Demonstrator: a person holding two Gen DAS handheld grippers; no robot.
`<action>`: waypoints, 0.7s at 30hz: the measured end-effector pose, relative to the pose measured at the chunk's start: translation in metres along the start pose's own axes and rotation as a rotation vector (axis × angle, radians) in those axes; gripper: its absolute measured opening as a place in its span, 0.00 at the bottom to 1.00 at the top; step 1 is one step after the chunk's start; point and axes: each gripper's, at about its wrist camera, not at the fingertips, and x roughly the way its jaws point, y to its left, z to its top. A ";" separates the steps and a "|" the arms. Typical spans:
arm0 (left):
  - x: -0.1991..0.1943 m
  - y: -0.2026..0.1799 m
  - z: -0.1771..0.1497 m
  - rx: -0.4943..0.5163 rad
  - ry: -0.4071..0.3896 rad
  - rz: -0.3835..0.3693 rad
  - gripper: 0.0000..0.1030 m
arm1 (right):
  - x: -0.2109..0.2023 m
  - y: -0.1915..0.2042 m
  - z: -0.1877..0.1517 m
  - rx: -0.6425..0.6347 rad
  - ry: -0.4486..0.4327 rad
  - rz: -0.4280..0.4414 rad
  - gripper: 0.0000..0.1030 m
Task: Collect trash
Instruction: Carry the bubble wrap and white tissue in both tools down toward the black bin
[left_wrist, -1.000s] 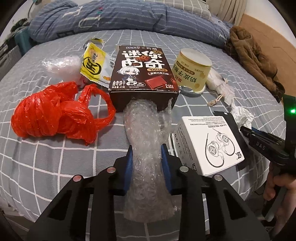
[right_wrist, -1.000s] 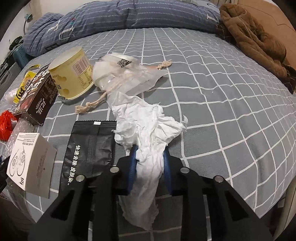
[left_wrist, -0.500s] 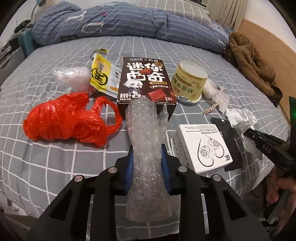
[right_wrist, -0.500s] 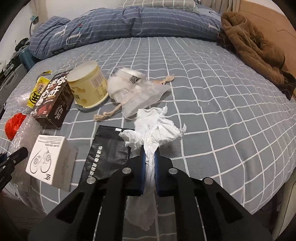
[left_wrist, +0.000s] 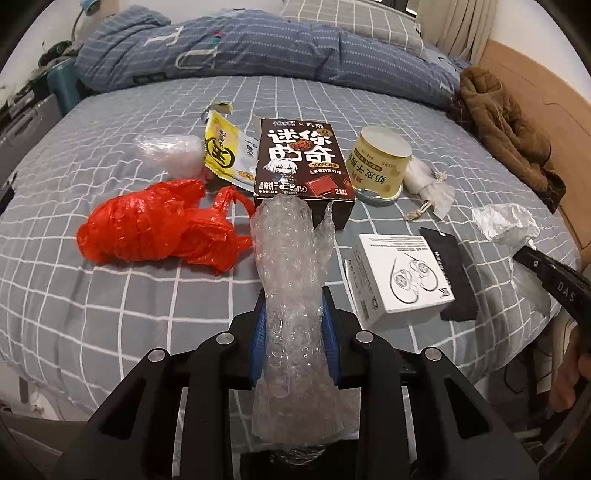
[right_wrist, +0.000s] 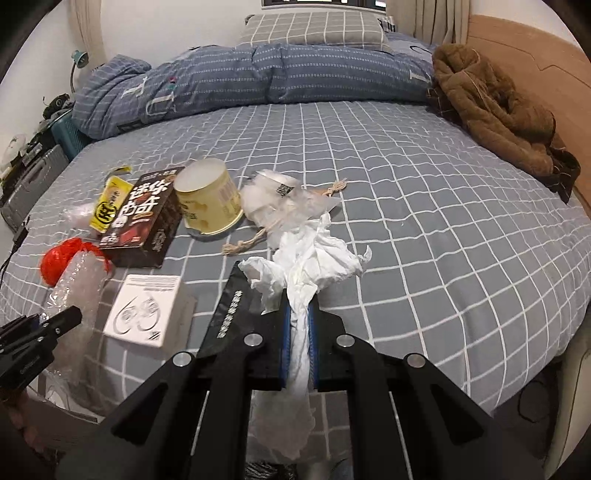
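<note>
My left gripper (left_wrist: 293, 321) is shut on a roll of clear bubble wrap (left_wrist: 291, 258) and holds it above the bed's near edge. My right gripper (right_wrist: 298, 325) is shut on a crumpled white tissue (right_wrist: 314, 258), lifted off the bed; the tissue also shows in the left wrist view (left_wrist: 506, 221). On the bed lie a red plastic bag (left_wrist: 155, 225), a dark cookie box (left_wrist: 301, 162), a yellow snack packet (left_wrist: 221, 151), a yellow cup (left_wrist: 382, 162), a white earphone box (left_wrist: 400, 280), a black pouch (left_wrist: 452, 273) and a clear drawstring bag (right_wrist: 284, 199).
The bed has a grey checked sheet (right_wrist: 443, 240). A blue duvet (right_wrist: 258, 74) lies along the far side. A brown coat (right_wrist: 491, 107) lies by the wooden headboard (right_wrist: 535, 55) at the right. A crumpled clear plastic wad (left_wrist: 166, 151) lies far left.
Both grippers have lifted and drawn back from the bed with their loads. The right jaws have closed tight on the tissue, which came up off the sheet.
</note>
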 end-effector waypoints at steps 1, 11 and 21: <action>-0.002 0.000 -0.001 -0.002 -0.002 0.001 0.25 | -0.003 0.001 -0.002 -0.002 -0.001 0.001 0.07; -0.037 -0.008 -0.007 0.001 -0.053 0.018 0.25 | -0.037 0.022 -0.011 -0.037 -0.020 0.019 0.07; -0.061 -0.009 -0.014 0.004 -0.071 0.018 0.25 | -0.066 0.031 -0.016 -0.055 -0.036 0.024 0.07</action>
